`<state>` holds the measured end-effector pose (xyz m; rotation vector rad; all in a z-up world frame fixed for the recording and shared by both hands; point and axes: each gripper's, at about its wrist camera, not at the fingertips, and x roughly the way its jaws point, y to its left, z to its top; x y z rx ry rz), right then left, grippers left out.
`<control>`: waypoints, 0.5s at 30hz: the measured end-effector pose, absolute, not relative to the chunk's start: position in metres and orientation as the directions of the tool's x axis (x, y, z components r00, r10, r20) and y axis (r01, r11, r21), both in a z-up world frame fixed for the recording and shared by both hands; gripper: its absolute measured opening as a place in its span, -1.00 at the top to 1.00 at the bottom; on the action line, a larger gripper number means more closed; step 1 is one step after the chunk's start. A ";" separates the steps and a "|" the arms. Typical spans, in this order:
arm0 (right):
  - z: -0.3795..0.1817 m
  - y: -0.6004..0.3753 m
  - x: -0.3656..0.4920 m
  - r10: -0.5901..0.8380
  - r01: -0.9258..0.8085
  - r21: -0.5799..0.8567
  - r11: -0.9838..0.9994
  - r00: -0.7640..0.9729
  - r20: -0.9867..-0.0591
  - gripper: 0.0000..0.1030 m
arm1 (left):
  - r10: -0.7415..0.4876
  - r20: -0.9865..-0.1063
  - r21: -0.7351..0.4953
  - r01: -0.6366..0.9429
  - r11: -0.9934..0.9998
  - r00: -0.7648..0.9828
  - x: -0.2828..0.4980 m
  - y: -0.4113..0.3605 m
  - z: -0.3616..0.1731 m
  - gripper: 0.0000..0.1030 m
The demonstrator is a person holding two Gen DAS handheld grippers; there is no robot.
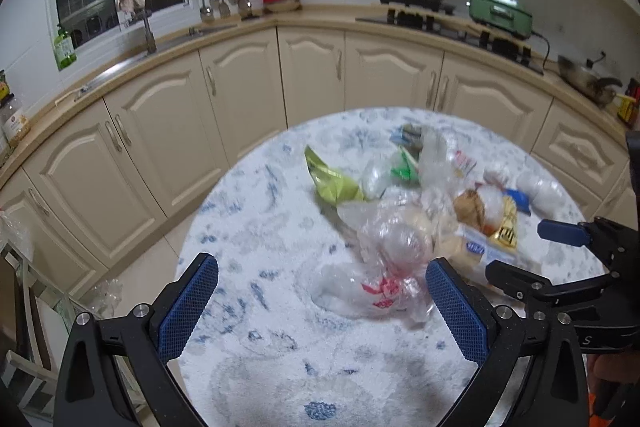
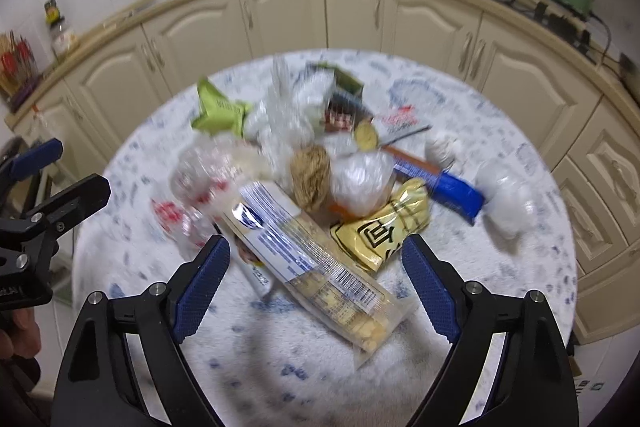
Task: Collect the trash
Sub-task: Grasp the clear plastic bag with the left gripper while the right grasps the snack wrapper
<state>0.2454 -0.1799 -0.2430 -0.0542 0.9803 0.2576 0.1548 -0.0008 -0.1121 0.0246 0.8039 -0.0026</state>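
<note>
A heap of trash lies on the round table (image 1: 256, 355) with a white and blue cloth. My left gripper (image 1: 320, 263) is open above a clear plastic bag with red print (image 1: 380, 291), its pads apart from it. A green snack bag (image 1: 332, 183) lies farther back. My right gripper (image 2: 316, 243) is open over a long cracker packet (image 2: 316, 263), which lies between the fingers untouched. Beyond it lie a yellow wrapper (image 2: 384, 227), a blue wrapper (image 2: 456, 191), a brown ball (image 2: 310, 179) and crumpled white plastic (image 2: 504, 203). The left gripper (image 2: 72, 169) shows at the left edge.
Cream cabinets (image 1: 240, 87) curve behind the table under a counter with a sink tap (image 1: 148, 31), a stove (image 1: 420, 15) and a green cooker (image 1: 500, 13). Tiled floor (image 1: 132, 279) and a rack lie to the left of the table.
</note>
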 end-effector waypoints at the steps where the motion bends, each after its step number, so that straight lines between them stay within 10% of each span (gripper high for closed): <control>1: -0.248 -0.179 0.248 0.193 -0.247 0.070 0.966 0.518 -0.833 -0.72 | 0.004 -0.727 0.018 0.014 1.000 0.687 0.157 0.000 -0.116 -0.99; 7: -0.271 -0.172 0.263 0.205 -0.321 0.046 0.946 0.484 -0.851 -0.49 | -0.001 -0.761 0.026 0.032 0.999 0.649 0.179 -0.007 -0.137 -0.99; 10: -0.270 -0.172 0.265 0.232 -0.349 0.062 0.935 0.471 -0.851 0.13 | -0.005 -0.768 0.031 0.046 0.998 0.640 0.188 -0.010 -0.145 -0.99; 15: -0.271 -0.184 0.259 0.264 -0.327 0.113 0.938 0.467 -0.844 0.22 | -0.019 -0.780 0.052 0.095 0.994 0.625 0.201 -0.023 -0.155 -0.99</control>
